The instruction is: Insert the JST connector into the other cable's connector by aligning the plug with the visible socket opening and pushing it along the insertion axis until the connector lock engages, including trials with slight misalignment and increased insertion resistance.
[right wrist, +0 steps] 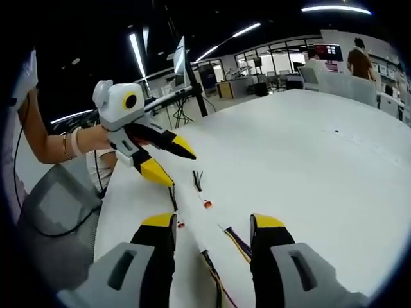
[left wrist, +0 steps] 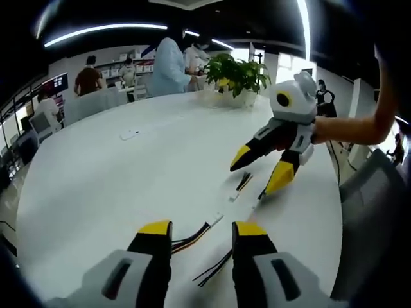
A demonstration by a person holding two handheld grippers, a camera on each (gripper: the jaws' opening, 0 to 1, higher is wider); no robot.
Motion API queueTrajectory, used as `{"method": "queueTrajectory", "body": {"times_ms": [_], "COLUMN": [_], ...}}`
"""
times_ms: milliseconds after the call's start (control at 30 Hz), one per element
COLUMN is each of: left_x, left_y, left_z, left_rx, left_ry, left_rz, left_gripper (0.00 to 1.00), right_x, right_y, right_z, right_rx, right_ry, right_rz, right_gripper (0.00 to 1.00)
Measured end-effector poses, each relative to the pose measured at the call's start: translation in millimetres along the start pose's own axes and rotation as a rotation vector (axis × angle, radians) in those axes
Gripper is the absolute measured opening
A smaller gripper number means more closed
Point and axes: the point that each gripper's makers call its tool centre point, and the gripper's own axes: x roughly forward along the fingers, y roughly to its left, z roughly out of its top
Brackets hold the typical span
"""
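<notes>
Yellow-tipped fingers [left wrist: 154, 239] of our left gripper [left wrist: 202, 234] stand apart, gripping nothing, low over the white desk [left wrist: 96, 186]. Between them lies a multicoloured cable [left wrist: 192, 239] ending in a white connector [left wrist: 215, 220]; black wires [left wrist: 215, 268] lie beside it. Beyond, a second short cable [left wrist: 243, 183] with its small connector rests on the desk. Our right gripper [left wrist: 262, 172] hovers near that one, fingers spread and empty. A potted plant [left wrist: 237, 77] sits at the far edge.

Smooth matt white table [left wrist: 115, 186]; glossy plastic fingers [left wrist: 156, 232].
</notes>
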Motion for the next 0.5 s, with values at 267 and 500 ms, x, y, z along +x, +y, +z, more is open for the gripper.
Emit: {"method": "queueTrajectory", "body": {"times_ms": [267, 500], "left_x": [3.8, 7.8], "left_y": [-0.9, 2.2], "left_z": [0.1, -1.6], "left_rx": [0.021, 0.056], "left_ry": [-0.012, -0.010], "left_rz": [-0.032, -0.048], "left_gripper": [0.28, 0.27], "right_x": [2.9, 4.2], "right_y": [-2.4, -7.6], "right_z": [-0.7, -5.1], "right_rx": [-0.044, -0.074], "right_ry": [-0.003, 0.003], "right_rz": [0.034, 0.041], "right_gripper": [0.36, 0.29]}}
